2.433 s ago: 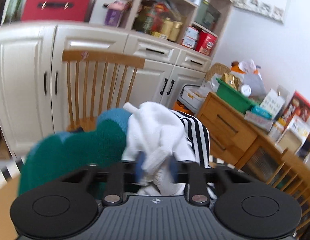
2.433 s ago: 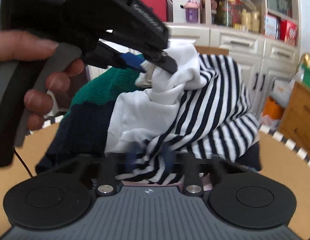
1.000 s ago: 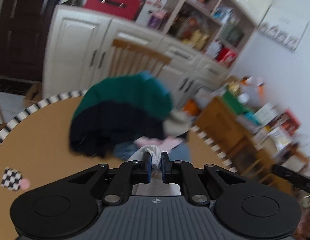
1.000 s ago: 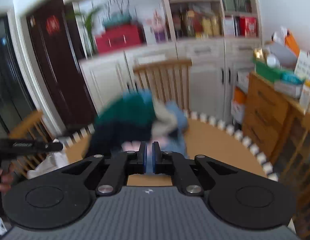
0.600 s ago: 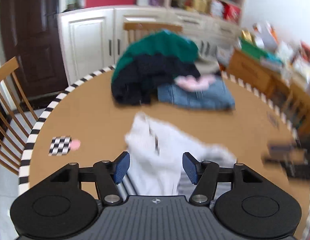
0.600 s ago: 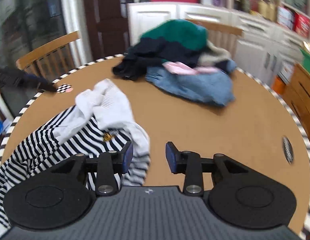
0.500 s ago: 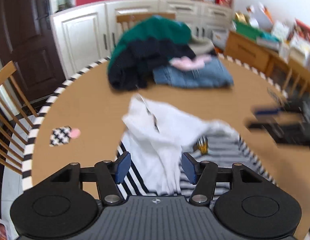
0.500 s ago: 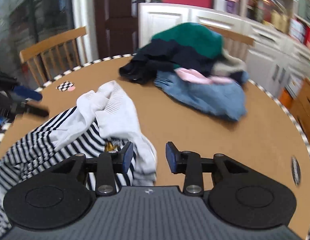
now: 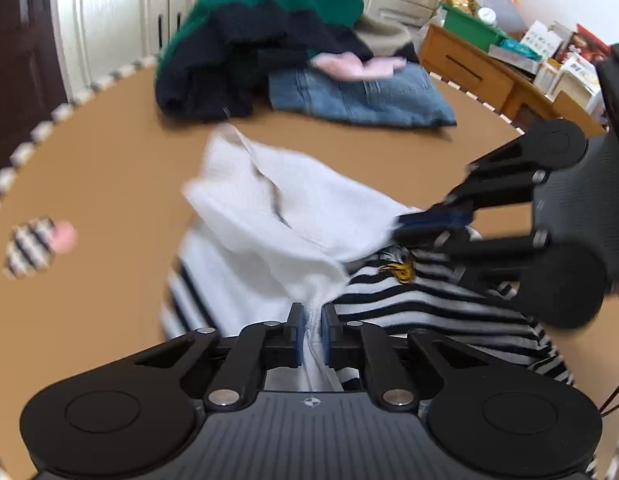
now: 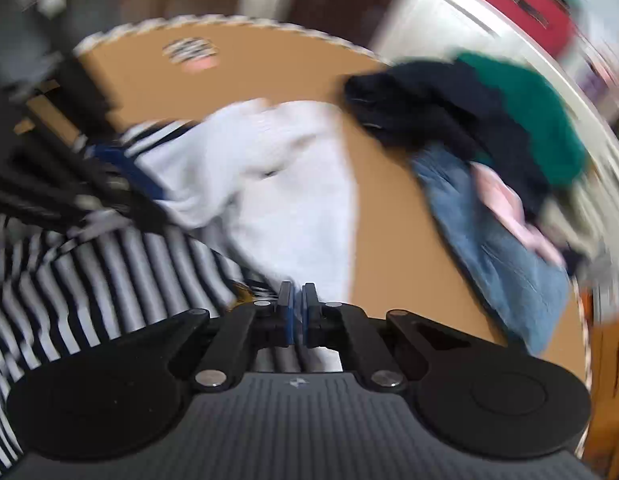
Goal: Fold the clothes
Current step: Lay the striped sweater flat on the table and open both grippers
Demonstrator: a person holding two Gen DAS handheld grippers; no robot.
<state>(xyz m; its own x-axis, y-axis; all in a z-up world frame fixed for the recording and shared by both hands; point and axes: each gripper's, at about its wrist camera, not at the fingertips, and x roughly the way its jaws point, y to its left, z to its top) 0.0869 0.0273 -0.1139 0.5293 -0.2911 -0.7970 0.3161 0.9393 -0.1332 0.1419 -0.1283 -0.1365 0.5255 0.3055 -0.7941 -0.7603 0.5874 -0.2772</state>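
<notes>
A white and black-striped sweater (image 9: 293,236) lies crumpled on the round brown table (image 9: 109,152). My left gripper (image 9: 312,330) is shut on white fabric at its near edge. My right gripper (image 9: 429,226) reaches in from the right and pinches the sweater's white part next to a yellow emblem (image 9: 401,270). In the right wrist view the sweater (image 10: 269,184) spreads ahead of the shut right gripper (image 10: 296,312), and the left gripper (image 10: 109,176) shows at the left.
A pile of clothes sits at the table's far side: a green and navy sweater (image 9: 269,28), blue jeans (image 9: 361,96) and a pink garment (image 9: 357,66). A checkered marker (image 9: 33,246) lies at the left. White cabinets (image 9: 109,20) and a wooden sideboard (image 9: 481,72) stand behind.
Both grippers were open above the dropped sweater half a second ago. Now both have closed on its fabric, and the right gripper has swung in toward the sweater's middle.
</notes>
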